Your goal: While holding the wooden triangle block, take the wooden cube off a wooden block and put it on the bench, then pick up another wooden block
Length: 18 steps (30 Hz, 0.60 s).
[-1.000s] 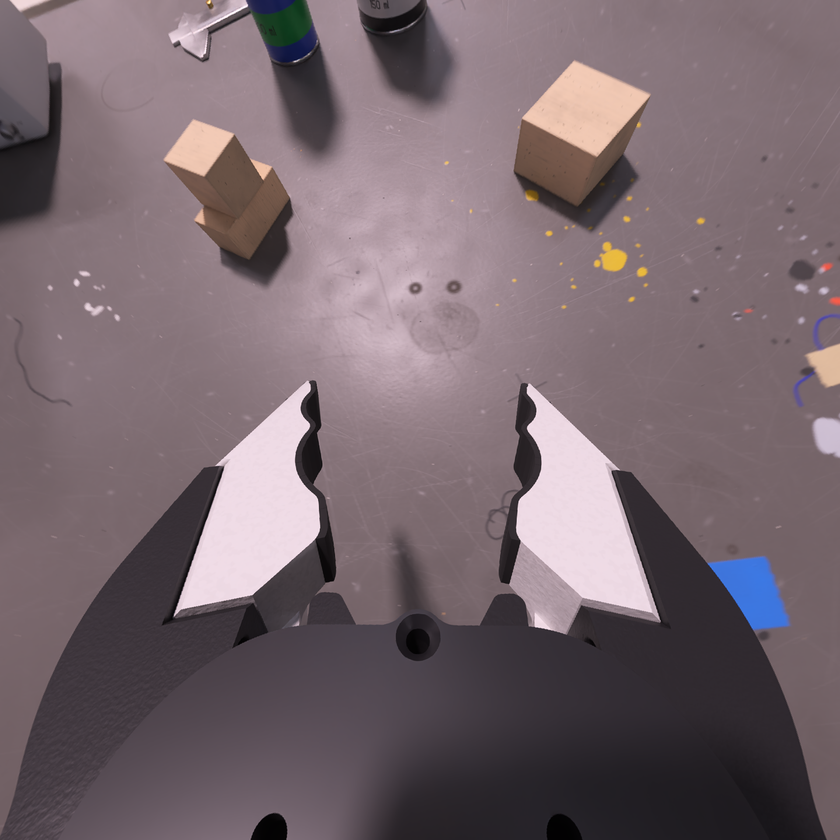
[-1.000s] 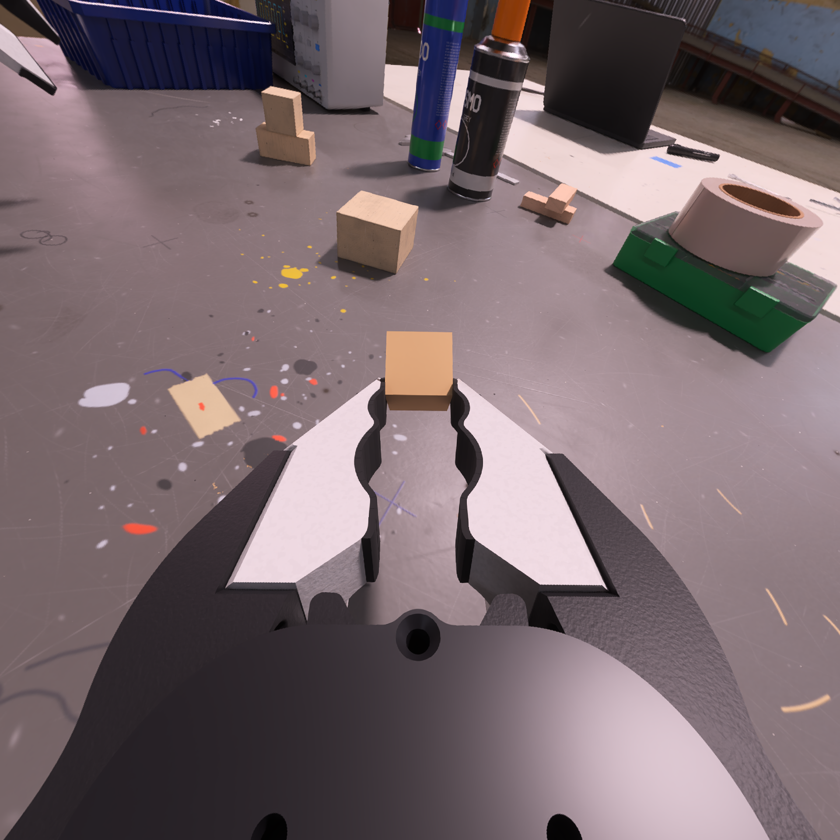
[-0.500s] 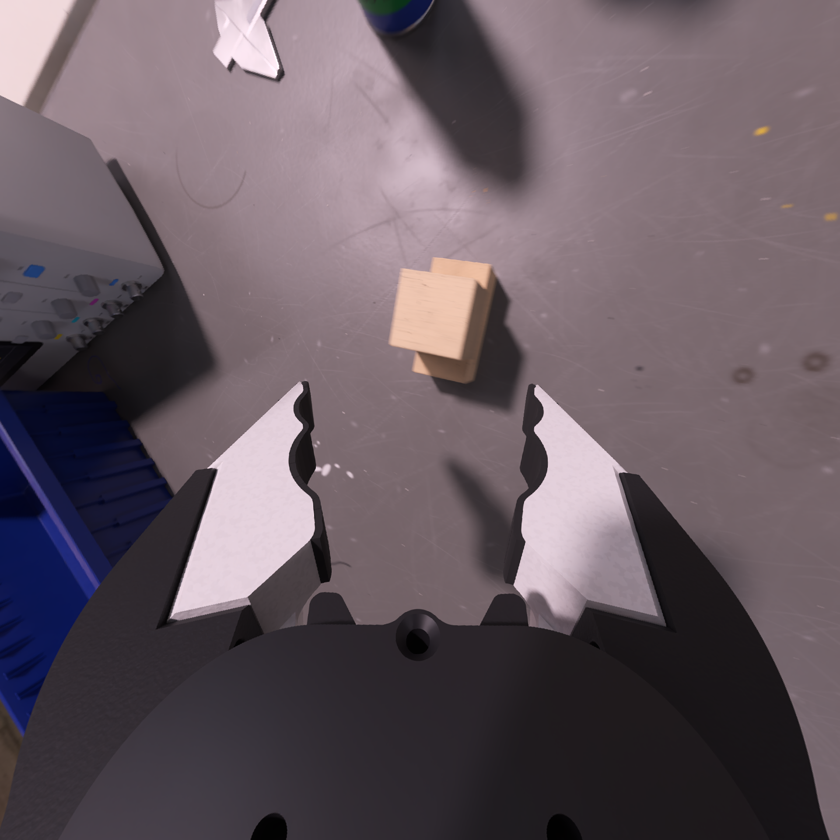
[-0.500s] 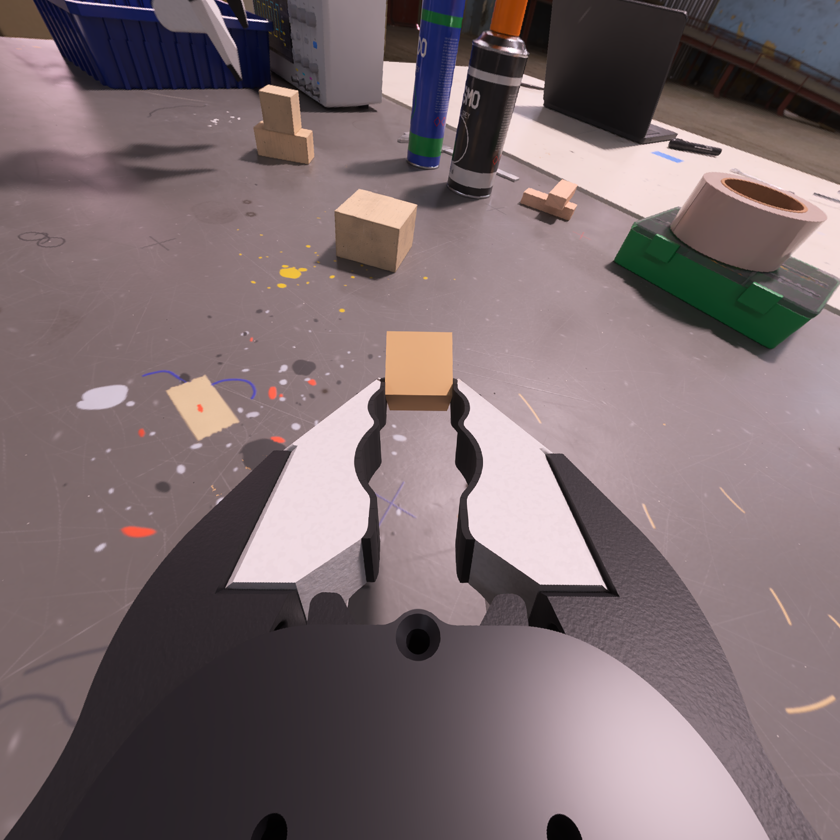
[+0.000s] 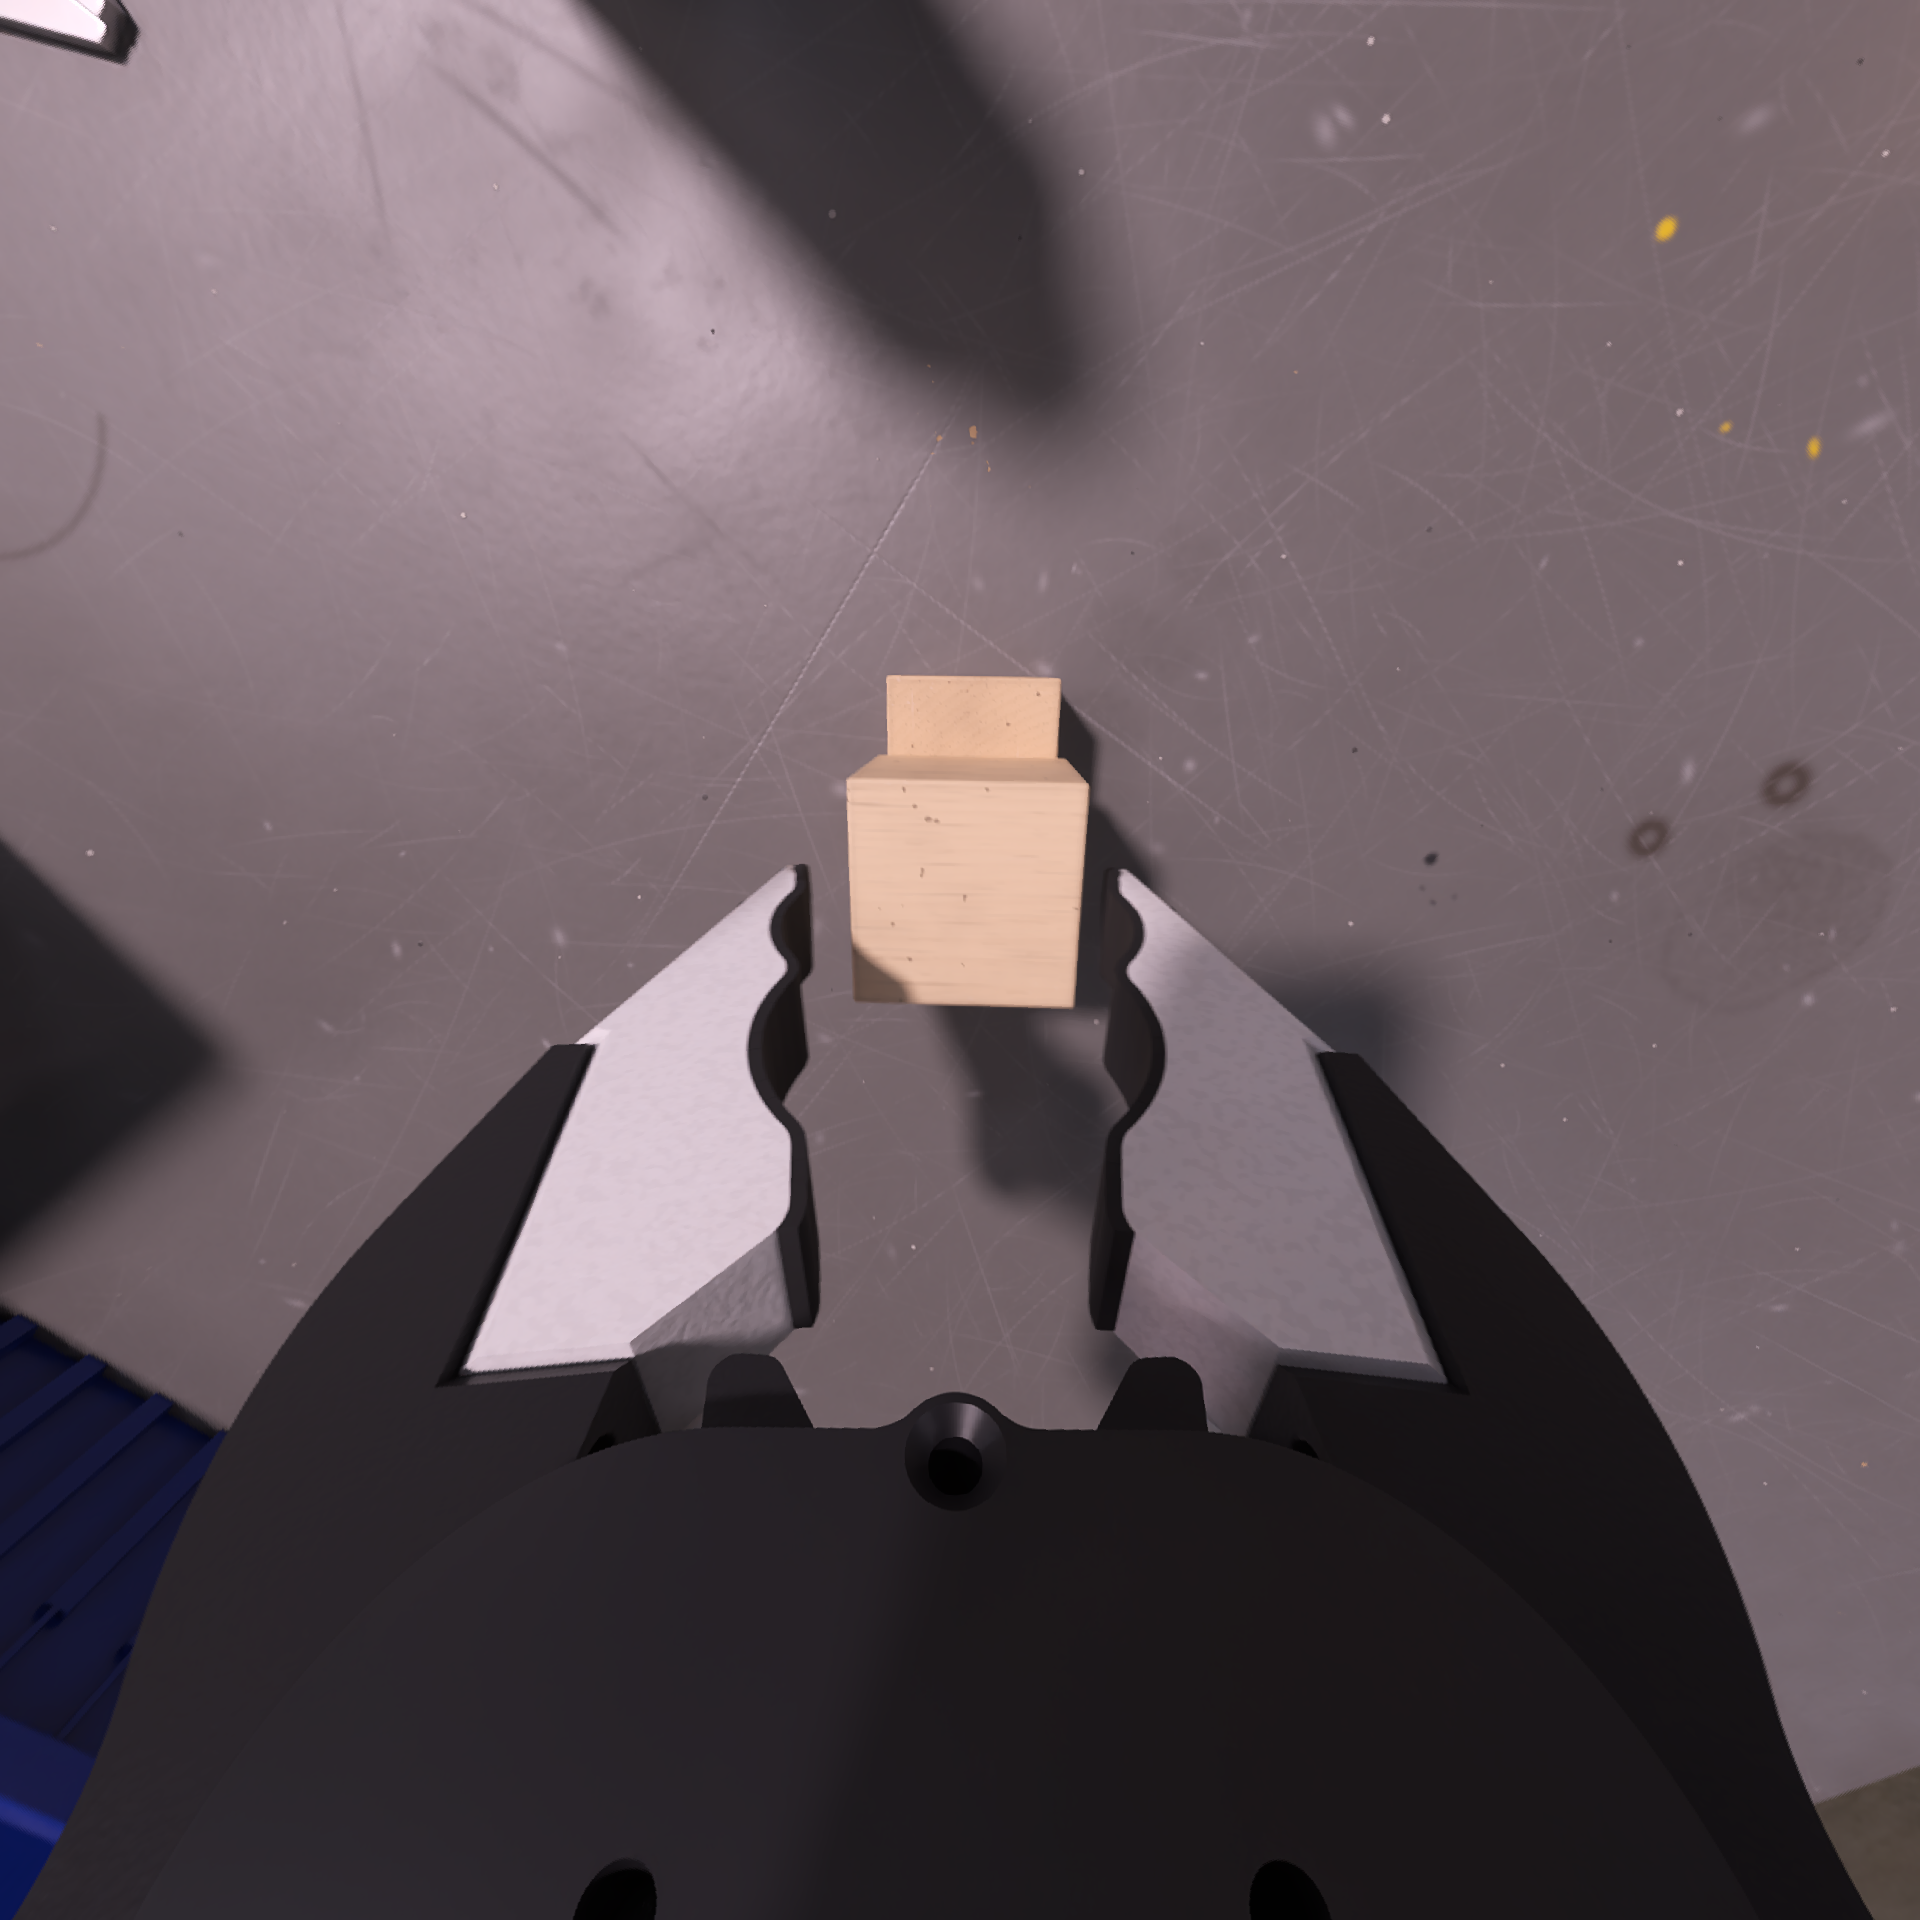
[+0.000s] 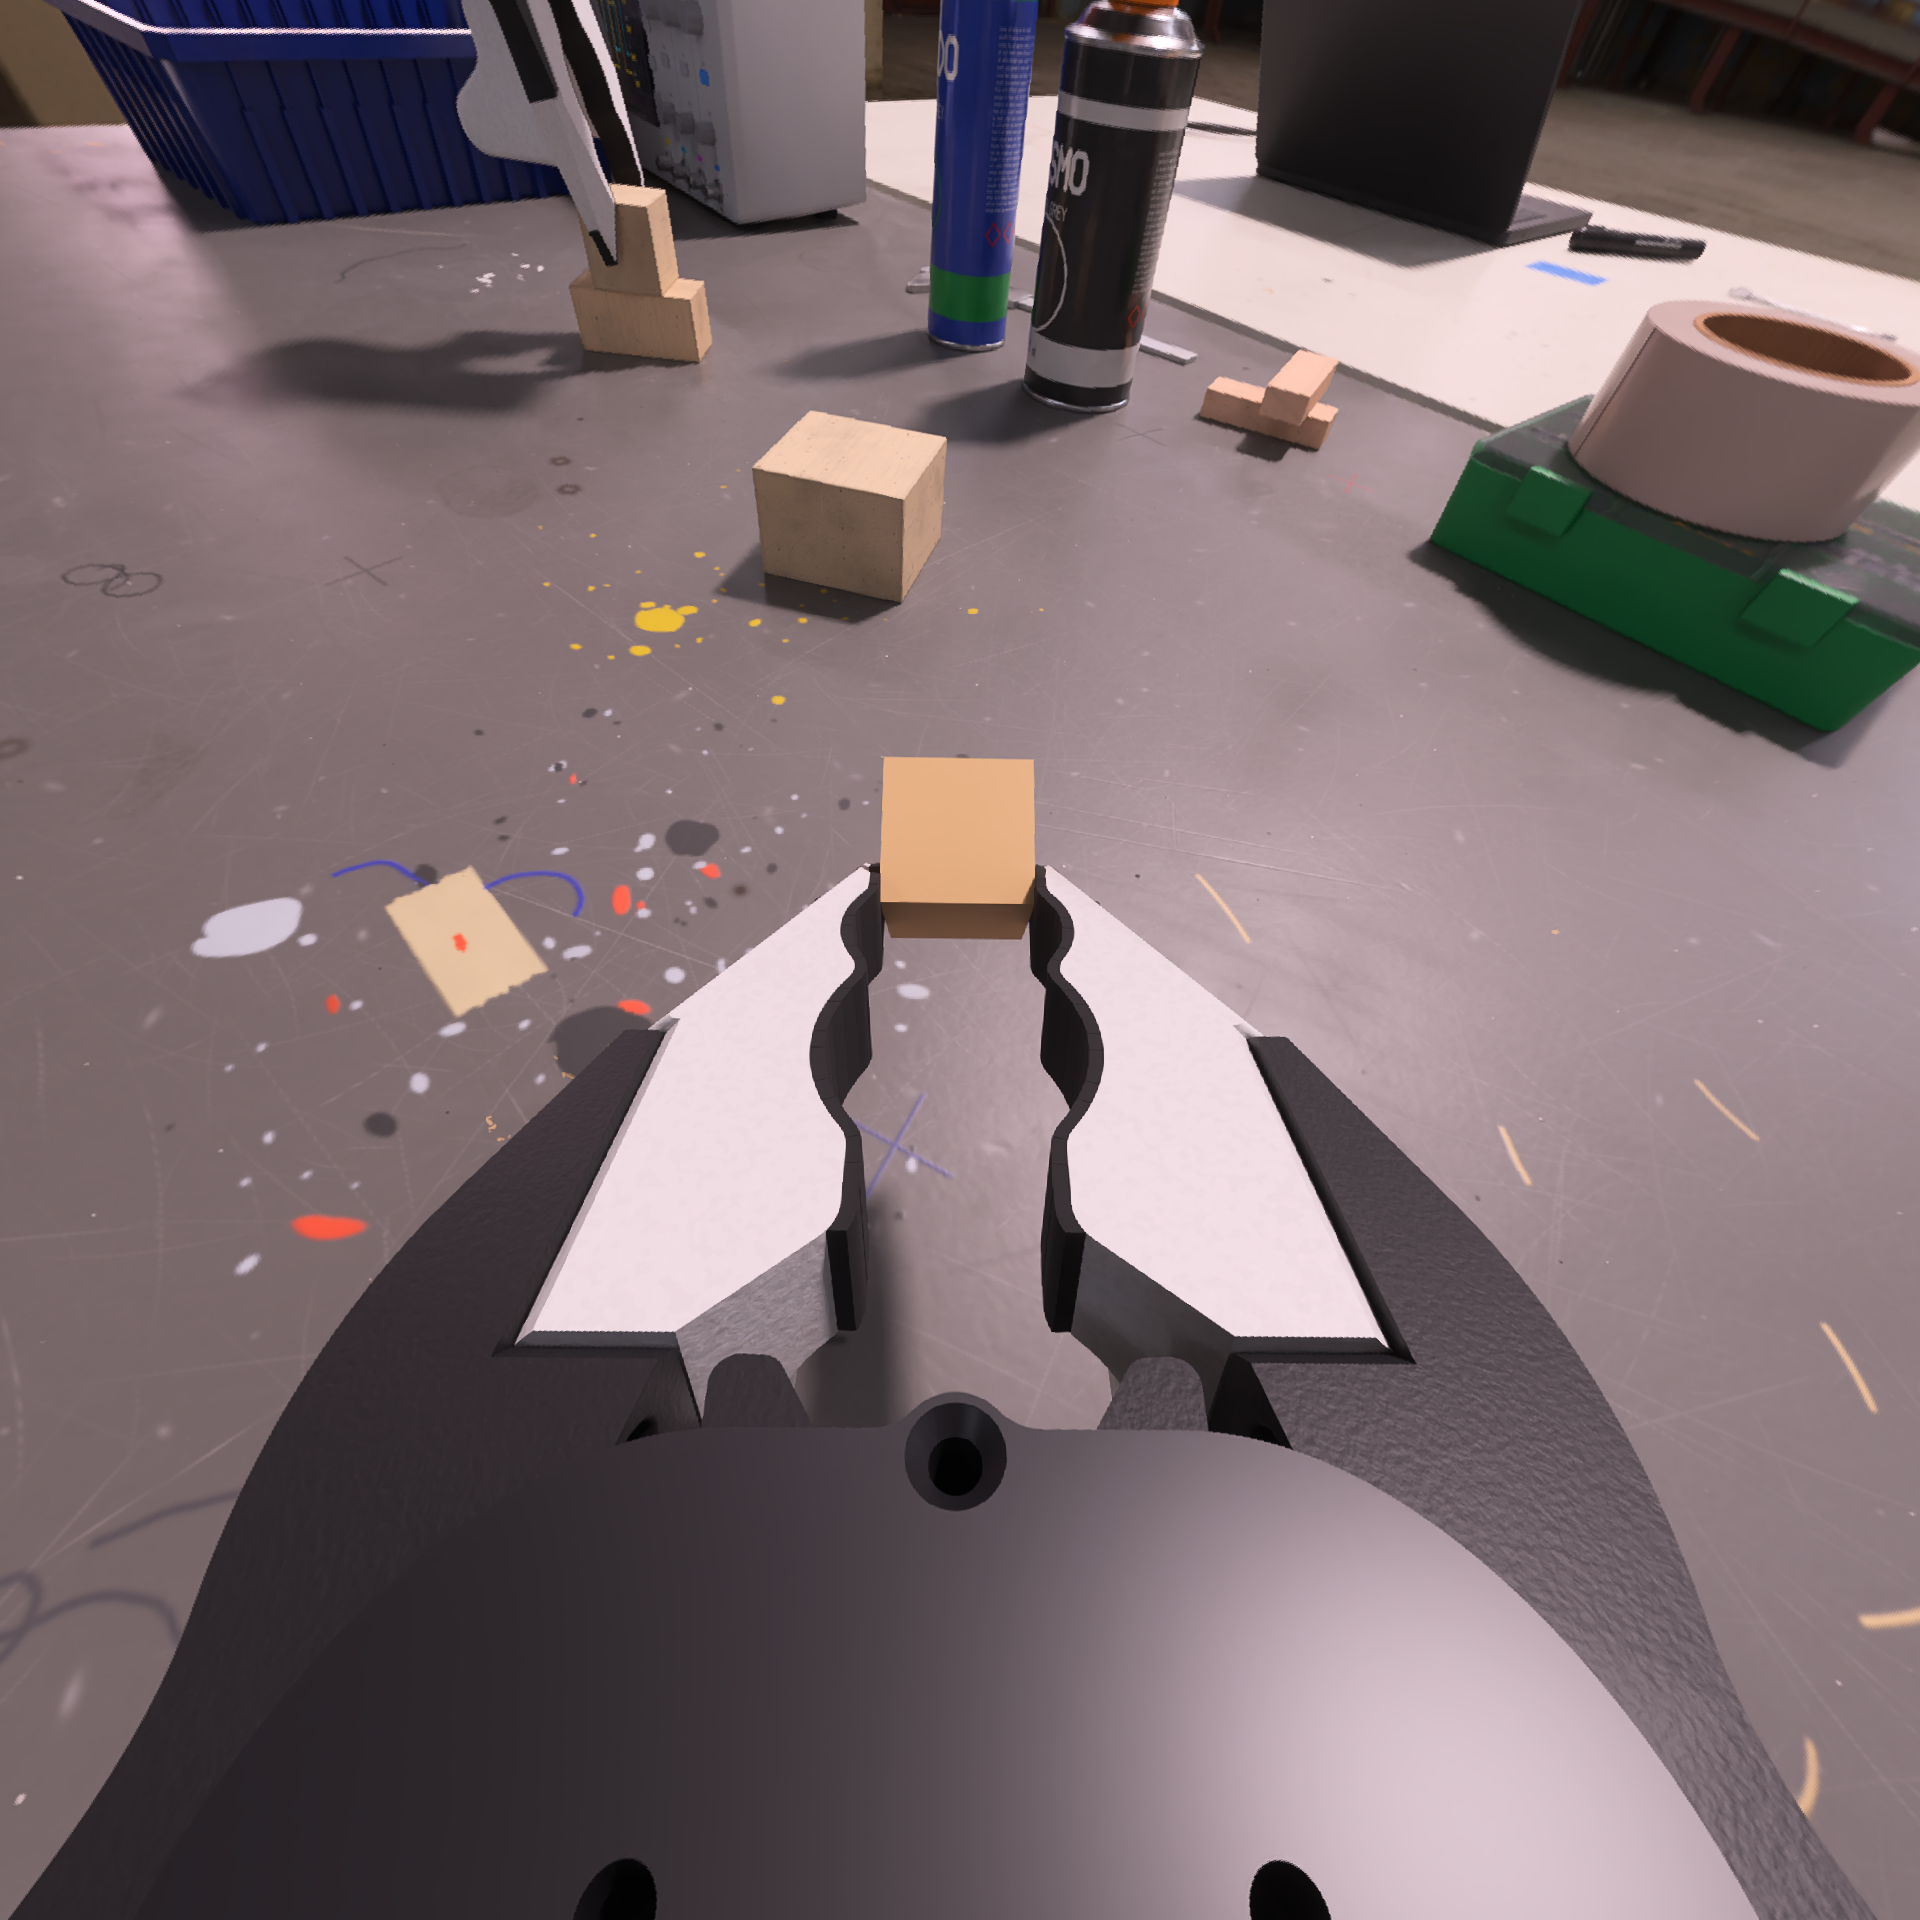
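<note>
Both hand-held grippers: left (image 5: pixel 956 914) open astride wooden cube (image 5: pixel 964 894); right (image 6: pixel 956 894) pinching wooden triangle block (image 6: pixel 956 842).

1. I am in a workshop: my table (image 6: pixel 1351 935) is a grey, scratched top spattered with yellow, red, white and black paint.
2. Two spray cans stand at its far side, a blue one (image 6: pixel 971 177) and a black one (image 6: pixel 1107 208).
3. A roll of tape (image 6: pixel 1756 416) sits on a green case (image 6: pixel 1662 592).
4. A blue ribbed bin (image 6: pixel 312 135) and a white instrument with knobs (image 6: pixel 748 104) stand at the far edge.
5. Wooden offcuts (image 6: pixel 1273 400) lie near the cans.
</note>
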Tool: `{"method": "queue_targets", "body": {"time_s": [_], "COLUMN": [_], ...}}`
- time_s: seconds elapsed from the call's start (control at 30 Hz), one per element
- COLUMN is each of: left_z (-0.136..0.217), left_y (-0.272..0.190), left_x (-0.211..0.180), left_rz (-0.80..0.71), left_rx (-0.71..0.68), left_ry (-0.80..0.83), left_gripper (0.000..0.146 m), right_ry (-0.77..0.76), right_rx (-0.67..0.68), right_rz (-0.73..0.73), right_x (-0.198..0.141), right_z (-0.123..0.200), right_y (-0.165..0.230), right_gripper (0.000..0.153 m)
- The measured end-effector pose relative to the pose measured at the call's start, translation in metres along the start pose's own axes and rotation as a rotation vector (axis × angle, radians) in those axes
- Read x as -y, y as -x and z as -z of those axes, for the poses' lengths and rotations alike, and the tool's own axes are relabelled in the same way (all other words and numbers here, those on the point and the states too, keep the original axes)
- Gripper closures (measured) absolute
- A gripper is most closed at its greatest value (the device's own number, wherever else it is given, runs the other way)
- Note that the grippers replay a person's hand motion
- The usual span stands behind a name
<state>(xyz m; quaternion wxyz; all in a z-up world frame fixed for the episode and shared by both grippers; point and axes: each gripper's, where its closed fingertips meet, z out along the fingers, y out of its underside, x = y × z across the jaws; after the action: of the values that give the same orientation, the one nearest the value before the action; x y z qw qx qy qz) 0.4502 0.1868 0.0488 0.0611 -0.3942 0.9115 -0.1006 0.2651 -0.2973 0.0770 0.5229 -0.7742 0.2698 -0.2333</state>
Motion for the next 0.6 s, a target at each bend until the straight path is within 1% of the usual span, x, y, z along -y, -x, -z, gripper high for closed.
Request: {"method": "queue_targets", "body": {"time_s": [0.07, 0.17, 0.3, 0.37, 0.47, 0.53, 0.6], "left_z": [0.007, 0.028, 0.073, 0.098, 0.128, 0.134, 0.128], "left_y": [-0.003, -0.014, -0.041, -0.063, -0.11, -0.145, -0.176], "left_x": [-0.001, -0.003, 0.009, 0.026, 0.064, 0.092, 0.12], "left_rz": [-0.01, -0.028, -0.081, -0.135, -0.237, -0.311, -0.371], "left_rx": [0.018, 0.026, 0.053, 0.066, 0.06, 0.042, 0.032], "left_ry": [-0.015, -0.052, -0.138, -0.194, -0.289, -0.323, -0.328], "left_gripper": [0.104, 0.104, 0.104, 0.104, 0.104, 0.104, 0.104], "right_ry": [0.001, -0.013, -0.018, -0.015, -0.01, -0.004, -0.002], "right_rx": [0.01, 0.015, 0.009, 0.005, 0.001, 0.0, -0.003], "right_rz": [-0.018, -0.03, -0.008, 0.011, 0.036, 0.048, 0.058], "right_x": [0.0, 0.001, 0.002, 0.002, 0.001, 0.001, 0.001], "right_z": [0.0, 0.001, 0.002, 0.002, 0.002, 0.001, 0.0], "right_y": [-0.001, -0.002, 0.0, 0.002, 0.004, 0.005, 0.006], "right_gripper": [0.125, 0.125, 0.125, 0.125, 0.125, 0.125, 0.125]}}
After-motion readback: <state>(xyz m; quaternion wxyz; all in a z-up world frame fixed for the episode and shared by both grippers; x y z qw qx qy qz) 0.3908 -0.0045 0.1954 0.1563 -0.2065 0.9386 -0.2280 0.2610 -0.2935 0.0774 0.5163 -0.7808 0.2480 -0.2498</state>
